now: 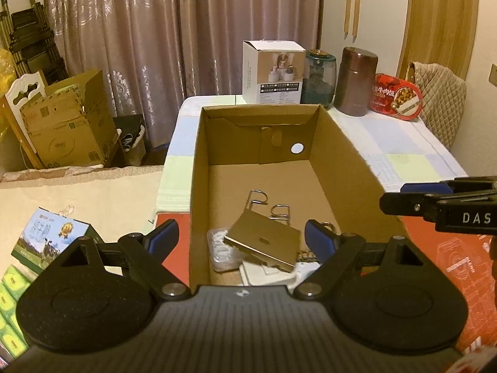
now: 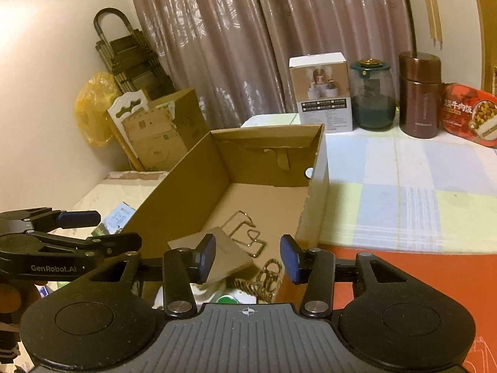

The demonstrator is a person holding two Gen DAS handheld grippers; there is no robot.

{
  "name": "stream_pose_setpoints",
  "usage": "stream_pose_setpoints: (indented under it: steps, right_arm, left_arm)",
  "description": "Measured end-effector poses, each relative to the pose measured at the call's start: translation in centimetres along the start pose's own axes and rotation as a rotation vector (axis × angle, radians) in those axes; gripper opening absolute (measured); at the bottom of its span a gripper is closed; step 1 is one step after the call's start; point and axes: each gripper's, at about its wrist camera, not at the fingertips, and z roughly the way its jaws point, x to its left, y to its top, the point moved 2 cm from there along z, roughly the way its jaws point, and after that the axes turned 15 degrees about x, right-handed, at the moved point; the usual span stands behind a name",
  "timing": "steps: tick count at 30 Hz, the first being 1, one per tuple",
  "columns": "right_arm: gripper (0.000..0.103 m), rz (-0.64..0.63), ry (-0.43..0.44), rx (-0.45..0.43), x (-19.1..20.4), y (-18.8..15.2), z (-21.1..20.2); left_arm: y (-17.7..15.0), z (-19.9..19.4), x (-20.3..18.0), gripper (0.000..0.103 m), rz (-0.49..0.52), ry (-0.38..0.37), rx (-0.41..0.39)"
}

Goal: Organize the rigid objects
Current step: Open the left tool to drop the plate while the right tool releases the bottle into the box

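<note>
The left gripper [image 1: 240,237] gapes wide, empty, straddling the open brown cardboard box [image 1: 198,186]; the right gripper [image 2: 247,259] stands part-open, gripping nothing, its jaws hiding the box's contents.

We see our left gripper [image 1: 241,238] and right gripper [image 2: 248,258] built alike: matte black linkages, silver pivot screws, blue pads [image 2: 207,256], ribbed grey housing at the lower frame, white "GenRobot.AI" lettering.
</note>
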Motion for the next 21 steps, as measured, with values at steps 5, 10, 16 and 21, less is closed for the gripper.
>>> stream_pose_setpoints:
  steps: [5, 10, 16, 21]
  right_arm:
    - [0.048, 0.01, -0.031, 0.023, 0.4, -1.1, -1.5]
    - [0.052, 0.009, -0.067, 0.038, 1.1, -2.4, -3.6]
    - [0.063, 0.044, -0.075, 0.025, 1.8, -4.3, -6.6]
    - [0.065, -0.004, -0.117, 0.017, 3.1, -6.4, -8.6]
  left_arm:
    - [-1.1, -1.5, -0.7, 0.087, -0.013, 0.008, 0.01]
    - [-1.9, -3.7, -1.3, 0.094, -0.033, 0.012, -0.003]
    - [-3.3, -6.5, -2.3, 0.102, -0.058, -0.009, -0.035]
    - [-4.4, -8.6, -3.1, 0.102, -0.062, -0.017, -0.047]
